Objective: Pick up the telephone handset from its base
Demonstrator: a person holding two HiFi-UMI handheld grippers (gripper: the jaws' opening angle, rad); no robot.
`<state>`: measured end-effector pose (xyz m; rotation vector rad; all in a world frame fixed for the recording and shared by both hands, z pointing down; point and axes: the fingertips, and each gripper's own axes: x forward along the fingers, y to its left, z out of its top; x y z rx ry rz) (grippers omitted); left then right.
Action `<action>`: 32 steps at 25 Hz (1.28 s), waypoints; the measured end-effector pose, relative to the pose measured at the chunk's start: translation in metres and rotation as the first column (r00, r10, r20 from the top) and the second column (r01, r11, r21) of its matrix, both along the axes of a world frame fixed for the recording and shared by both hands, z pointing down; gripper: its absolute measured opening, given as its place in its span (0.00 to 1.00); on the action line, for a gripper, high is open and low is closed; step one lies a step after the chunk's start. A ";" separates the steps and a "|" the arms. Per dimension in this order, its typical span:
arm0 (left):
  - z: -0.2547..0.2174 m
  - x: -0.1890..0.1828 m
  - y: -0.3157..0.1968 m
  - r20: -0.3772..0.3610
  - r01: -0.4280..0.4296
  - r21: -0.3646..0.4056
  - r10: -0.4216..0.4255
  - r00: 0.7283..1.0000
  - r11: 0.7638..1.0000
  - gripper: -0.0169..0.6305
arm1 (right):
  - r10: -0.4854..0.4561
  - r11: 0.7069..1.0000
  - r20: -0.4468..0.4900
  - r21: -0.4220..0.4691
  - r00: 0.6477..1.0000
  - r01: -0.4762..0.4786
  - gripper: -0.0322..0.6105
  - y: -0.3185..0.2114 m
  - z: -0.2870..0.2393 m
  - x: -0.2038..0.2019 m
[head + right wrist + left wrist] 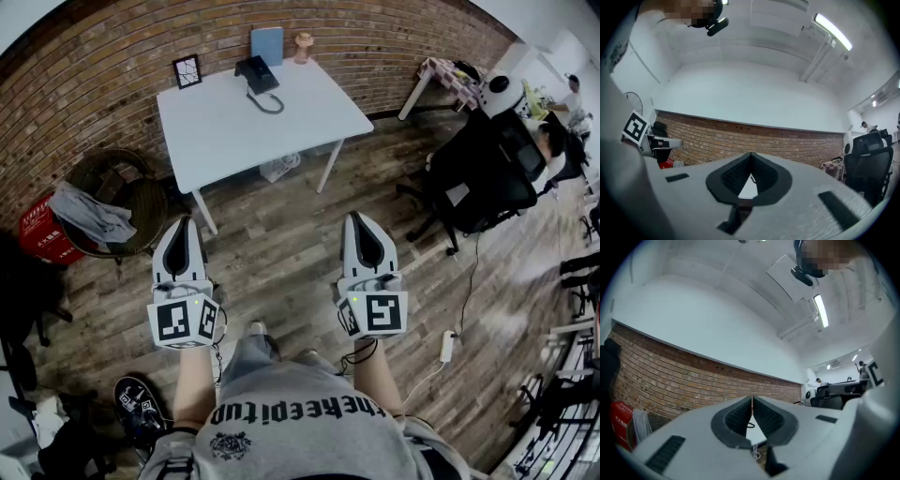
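The dark telephone [256, 73] sits at the far edge of a white table [281, 131], with its handset resting on the base and a coiled cord [266, 103] trailing in front. Both grippers hover over the wooden floor, well short of the table. My left gripper [184, 222] is shut with nothing between its jaws. My right gripper [359, 217] is also shut and empty. In the left gripper view the closed tips [752, 399] frame a sliver of the white table [758, 436]. In the right gripper view the tips [751, 154] meet in front of the brick wall.
On the table stand a framed picture [187, 70], a blue panel [267, 44] and a pink vase [303, 47]. A round wicker chair [141, 192] with a grey cloth and a red crate [42, 230] are at the left. A black office chair [478, 178] is at the right, and a power strip [447, 347] lies on the floor.
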<state>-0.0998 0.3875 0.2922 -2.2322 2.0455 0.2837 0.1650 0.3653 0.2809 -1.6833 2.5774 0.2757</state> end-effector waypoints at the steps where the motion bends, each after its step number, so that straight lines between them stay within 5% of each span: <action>1: 0.001 -0.002 -0.001 0.000 0.001 -0.004 -0.001 1.000 1.000 0.05 | 0.001 1.000 0.002 0.000 1.000 -0.001 0.05 -0.001 0.000 -0.003; 7: -0.001 -0.004 -0.006 -0.018 0.006 -0.046 -0.007 1.000 0.999 0.05 | 0.002 1.000 -0.007 0.000 1.000 -0.002 0.05 -0.006 0.002 -0.011; 20: -0.002 -0.033 -0.041 0.020 -0.048 -0.002 0.048 0.999 0.999 0.05 | 0.075 0.997 -0.060 0.025 0.995 -0.073 0.05 -0.034 0.006 -0.036; 32: 0.004 -0.050 -0.079 0.024 -0.121 -0.010 0.121 0.992 0.993 0.05 | 0.114 0.993 0.049 0.009 0.992 -0.115 0.05 -0.056 0.004 -0.046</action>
